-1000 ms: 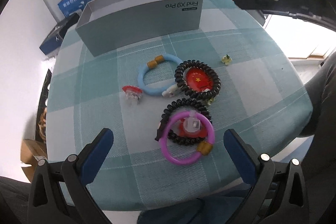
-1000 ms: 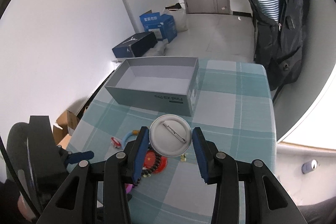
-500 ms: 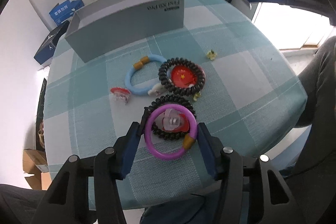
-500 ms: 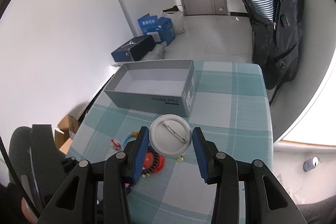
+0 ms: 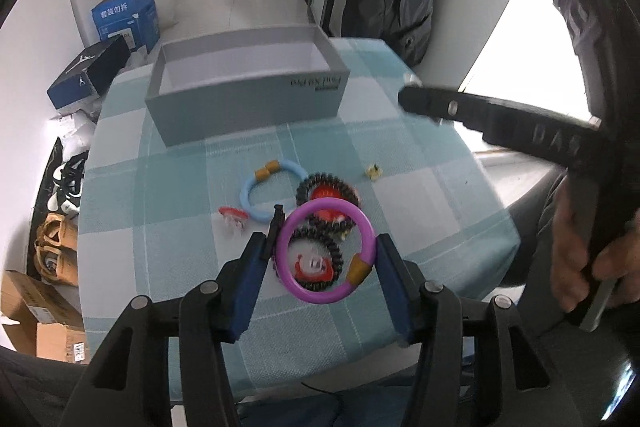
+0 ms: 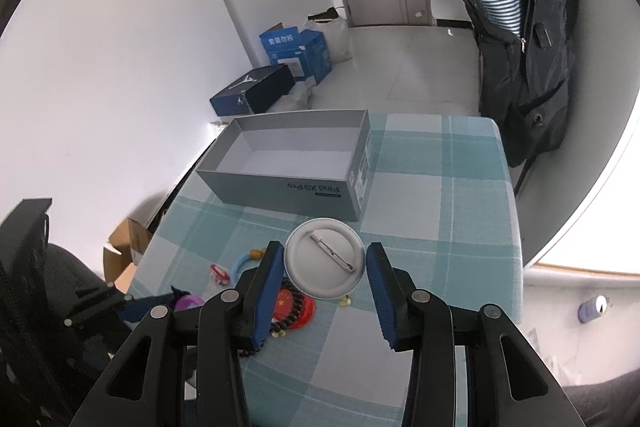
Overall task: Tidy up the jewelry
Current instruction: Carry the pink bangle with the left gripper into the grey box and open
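Left hand-held gripper (image 5: pixel 322 259) is pinching the purple ring (image 5: pixel 326 250), lifted clear of the counter (image 5: pixel 420 195). Right hand-held gripper (image 6: pixel 325 269) is pinching the pin badge (image 6: pixel 325 257) by its rim, pin side up, hovering short of the grey box (image 6: pixel 280 183). Box is showing nothing inside. Blue ring (image 5: pixel 272 189), a black coil tie (image 5: pixel 328 189) around a red badge, and a small red clip (image 5: pixel 234 217) are lying loose on the cloth.

Risks, as I judge them: ring is gripped across its width, so it could pivot or spring free; badge's smooth rim could slip; both arms converging on one box could collide.
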